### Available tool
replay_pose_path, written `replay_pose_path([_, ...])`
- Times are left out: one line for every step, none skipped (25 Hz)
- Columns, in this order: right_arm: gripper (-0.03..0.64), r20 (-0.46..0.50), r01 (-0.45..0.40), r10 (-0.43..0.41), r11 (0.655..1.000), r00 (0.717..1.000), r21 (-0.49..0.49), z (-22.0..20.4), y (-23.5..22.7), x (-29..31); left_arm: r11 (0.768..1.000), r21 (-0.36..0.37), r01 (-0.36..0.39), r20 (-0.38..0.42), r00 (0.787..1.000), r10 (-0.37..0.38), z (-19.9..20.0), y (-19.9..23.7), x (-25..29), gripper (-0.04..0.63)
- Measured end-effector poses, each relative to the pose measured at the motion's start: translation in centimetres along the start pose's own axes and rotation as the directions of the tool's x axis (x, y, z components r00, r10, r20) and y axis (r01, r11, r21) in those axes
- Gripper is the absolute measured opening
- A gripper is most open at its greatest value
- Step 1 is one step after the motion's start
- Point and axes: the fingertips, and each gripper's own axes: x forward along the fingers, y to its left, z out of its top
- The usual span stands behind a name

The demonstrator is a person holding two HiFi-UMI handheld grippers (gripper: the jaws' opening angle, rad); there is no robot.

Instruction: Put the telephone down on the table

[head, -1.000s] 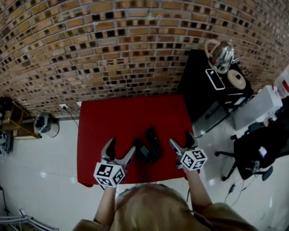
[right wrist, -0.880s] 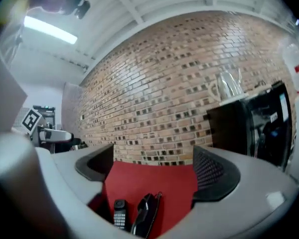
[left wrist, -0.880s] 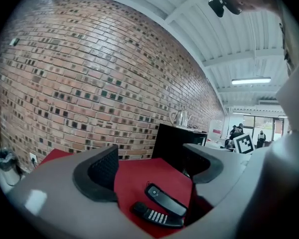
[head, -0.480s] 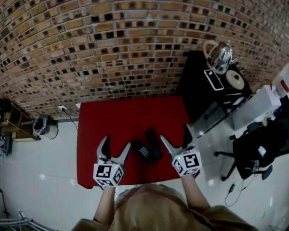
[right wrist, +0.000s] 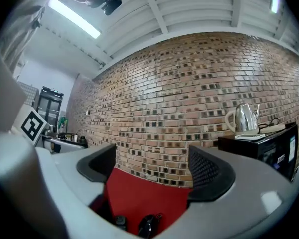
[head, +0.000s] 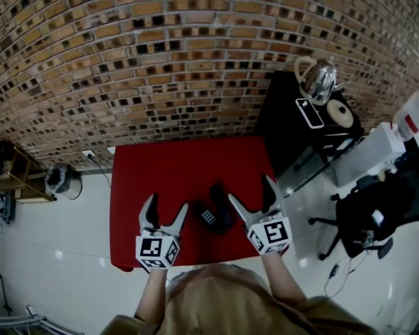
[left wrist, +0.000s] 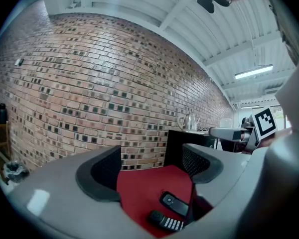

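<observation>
The telephone lies in two black parts on the red table [head: 174,169], near its front edge: a keypad handset [head: 207,218] and a second part [head: 221,202] just beside it. My left gripper [head: 166,206] hovers to their left, open and empty. From the left gripper view, the handset [left wrist: 165,221] and the other part [left wrist: 175,204] lie low, below the right jaw. My right gripper [head: 250,194] is held above and right of the telephone. Its jaws are closing with nothing between them. In the right gripper view [right wrist: 152,168] the dark phone parts [right wrist: 148,224] lie far below.
A brick wall backs the table. A black side cabinet [head: 286,128] at the right carries a steel kettle [head: 320,81] and small devices. An office chair [head: 377,215] stands further right, a wooden shelf [head: 21,176] at the far left.
My right gripper has lifted away from the telephone and rolled, its marker cube now facing up. The left gripper has barely shifted. Both phone parts stay on the table.
</observation>
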Motion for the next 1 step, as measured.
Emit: replay_pose_path([0.443, -0.003, -0.008, 0.008, 1.000, 1.000, -0.002, -0.06, 0.44, 0.10, 1.000, -0.003, 0.001, -0.001, 1.000, -0.001, -0.19, 0.15, -0.11, 0.388])
